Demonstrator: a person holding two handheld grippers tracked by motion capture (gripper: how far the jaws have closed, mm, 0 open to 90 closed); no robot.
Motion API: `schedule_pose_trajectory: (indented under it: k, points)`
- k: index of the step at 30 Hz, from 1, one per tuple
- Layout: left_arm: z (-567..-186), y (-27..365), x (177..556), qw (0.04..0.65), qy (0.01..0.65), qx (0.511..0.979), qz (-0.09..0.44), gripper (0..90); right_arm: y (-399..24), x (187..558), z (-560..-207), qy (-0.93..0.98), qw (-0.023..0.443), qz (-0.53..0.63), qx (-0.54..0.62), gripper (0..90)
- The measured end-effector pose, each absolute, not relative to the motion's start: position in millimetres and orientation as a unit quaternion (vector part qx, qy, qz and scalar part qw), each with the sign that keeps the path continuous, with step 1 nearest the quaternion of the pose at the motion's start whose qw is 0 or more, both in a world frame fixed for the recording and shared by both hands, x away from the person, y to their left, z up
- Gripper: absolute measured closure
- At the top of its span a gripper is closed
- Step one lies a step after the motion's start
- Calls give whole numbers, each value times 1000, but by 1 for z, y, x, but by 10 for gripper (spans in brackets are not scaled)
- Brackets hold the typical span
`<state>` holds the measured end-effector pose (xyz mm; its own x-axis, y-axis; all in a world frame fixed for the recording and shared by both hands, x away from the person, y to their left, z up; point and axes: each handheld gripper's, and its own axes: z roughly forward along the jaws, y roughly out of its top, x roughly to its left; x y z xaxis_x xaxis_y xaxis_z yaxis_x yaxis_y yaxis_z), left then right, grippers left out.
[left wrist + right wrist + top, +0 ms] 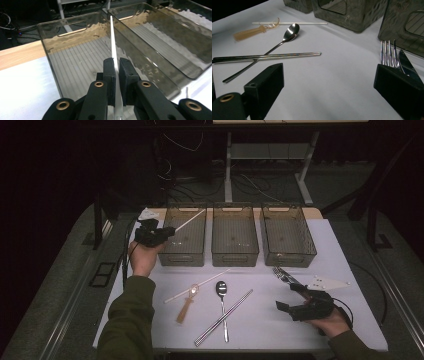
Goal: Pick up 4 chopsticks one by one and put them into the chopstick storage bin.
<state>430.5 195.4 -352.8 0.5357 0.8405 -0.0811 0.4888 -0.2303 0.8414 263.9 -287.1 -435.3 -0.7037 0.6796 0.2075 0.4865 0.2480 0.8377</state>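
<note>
The left gripper (117, 75) is clamped tight on a thin white plastic chopstick (113, 40) hanging over the leftmost smoky translucent plastic bin (184, 240), a light, stiff, slippery stick, gripped low near one end

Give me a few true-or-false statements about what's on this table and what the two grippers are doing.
1. The left gripper is shut on a white stick. True.
2. That stick is held over the right bin. False: it is over the left bin of three.
3. The right gripper holds the fork. False: its jaws stand wide open with nothing between them; the fork lies on the table by one jaw.
4. A spoon and chopsticks cross each other on the table. True.
5. The middle bin is full of cutlery. False: no cutlery lies in it.
</note>
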Motion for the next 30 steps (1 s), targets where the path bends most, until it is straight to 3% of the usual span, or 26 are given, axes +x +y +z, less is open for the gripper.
schedule_pose_trajectory:
  k: [30]
  points:
    - [-384,167,481,352,461,794,184,840,-288,263,-434,779,100,493,374,95]
